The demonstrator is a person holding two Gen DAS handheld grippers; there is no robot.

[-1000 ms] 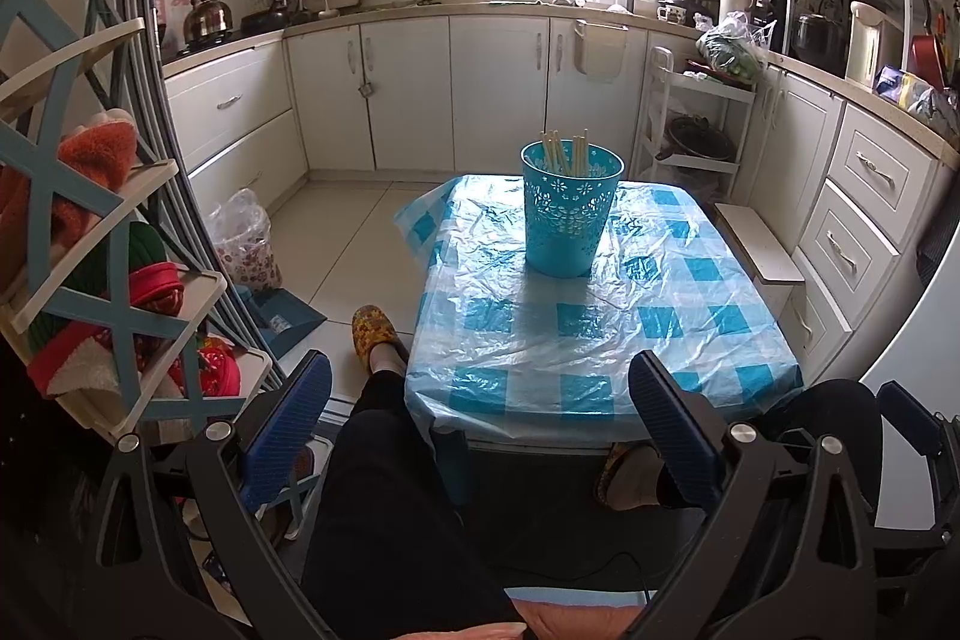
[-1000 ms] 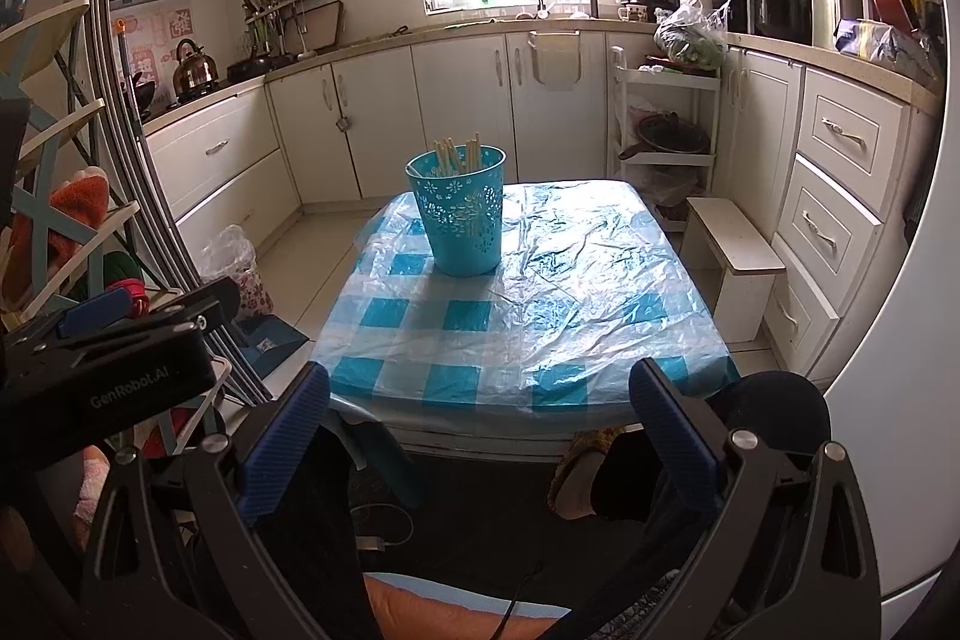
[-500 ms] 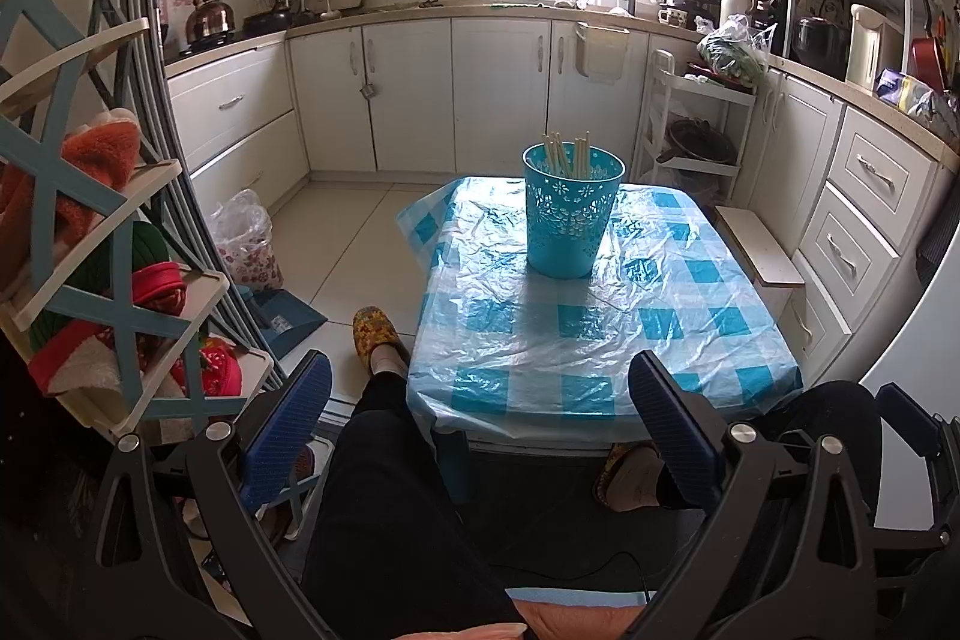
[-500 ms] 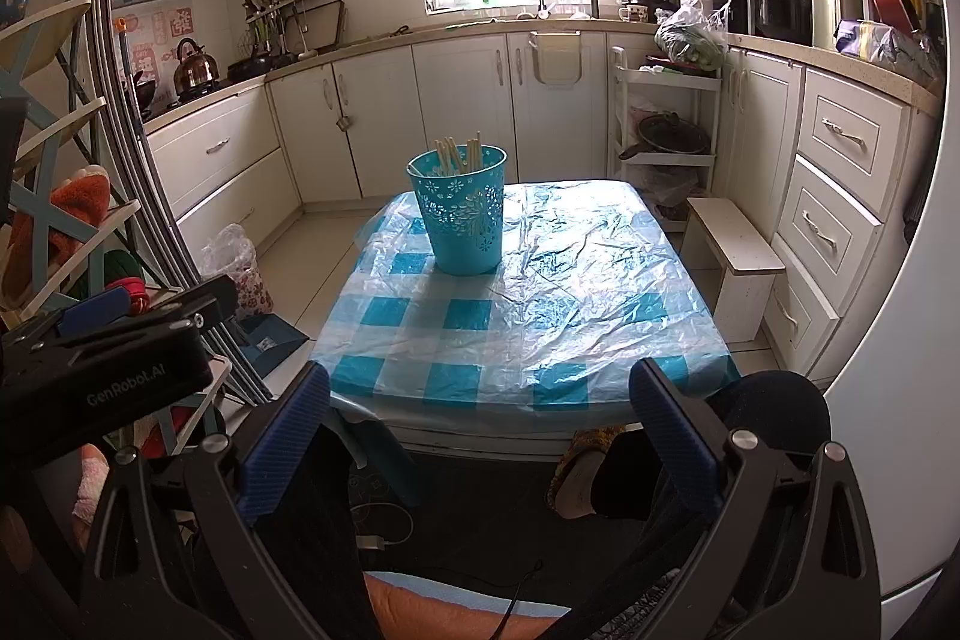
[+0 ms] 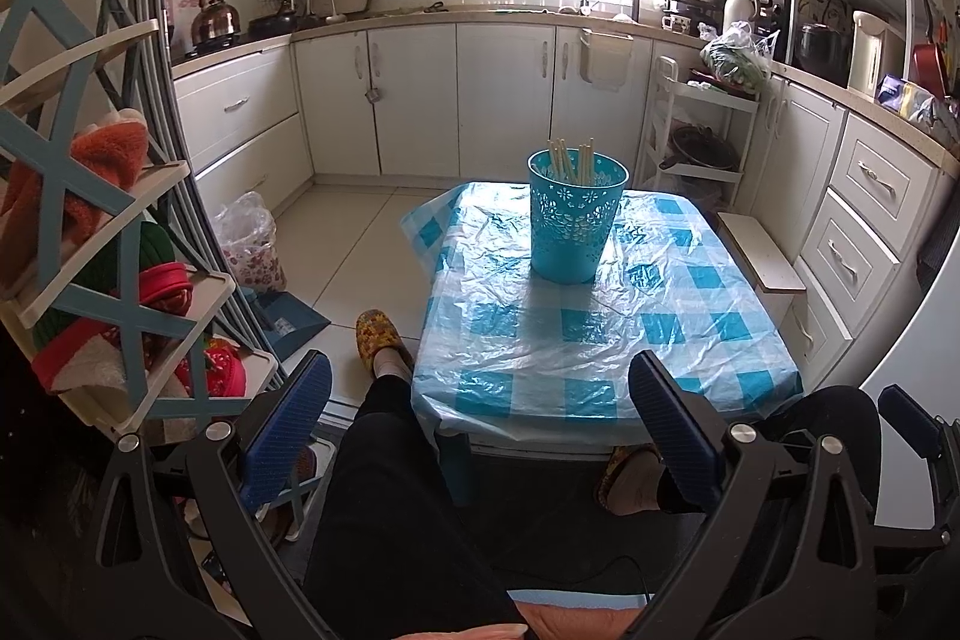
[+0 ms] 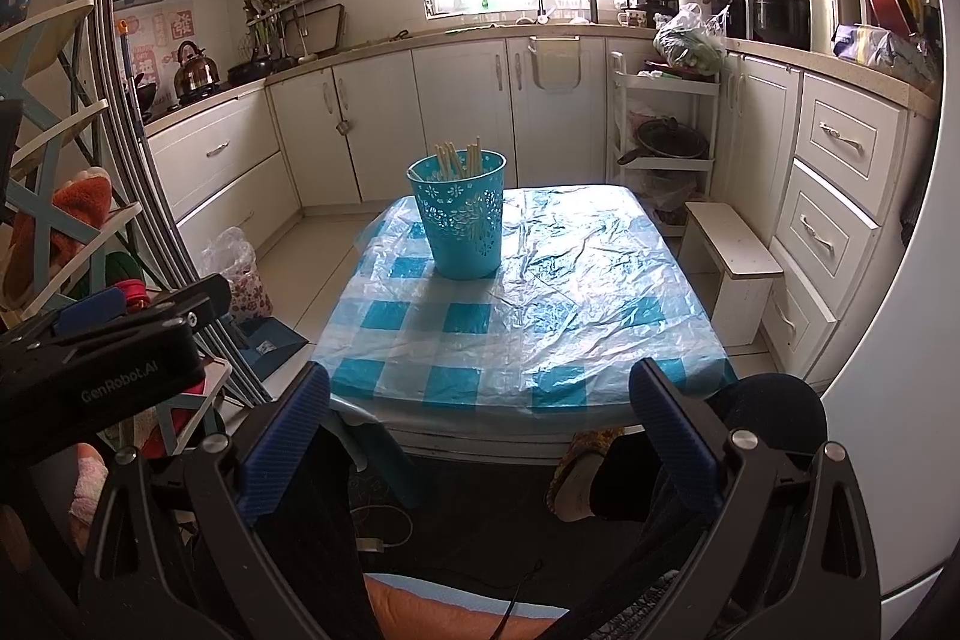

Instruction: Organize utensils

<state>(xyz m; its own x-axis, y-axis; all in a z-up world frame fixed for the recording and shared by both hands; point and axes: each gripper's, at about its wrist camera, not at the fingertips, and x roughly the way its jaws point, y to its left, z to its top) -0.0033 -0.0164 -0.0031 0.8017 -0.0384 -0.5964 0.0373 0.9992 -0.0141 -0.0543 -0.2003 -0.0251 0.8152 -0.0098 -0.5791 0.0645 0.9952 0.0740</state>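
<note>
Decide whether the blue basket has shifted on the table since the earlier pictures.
No. The blue basket sits on the same checks of the tablecloth as before, with the chopsticks inside.

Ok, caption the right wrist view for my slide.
Open right gripper held back from checked table; chopsticks upright in perforated teal plastic basket.

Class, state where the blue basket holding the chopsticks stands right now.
In both wrist views the blue basket stands upright on the checked table, toward its far end nearest the white cabinets; chopsticks stick out of it.
</note>
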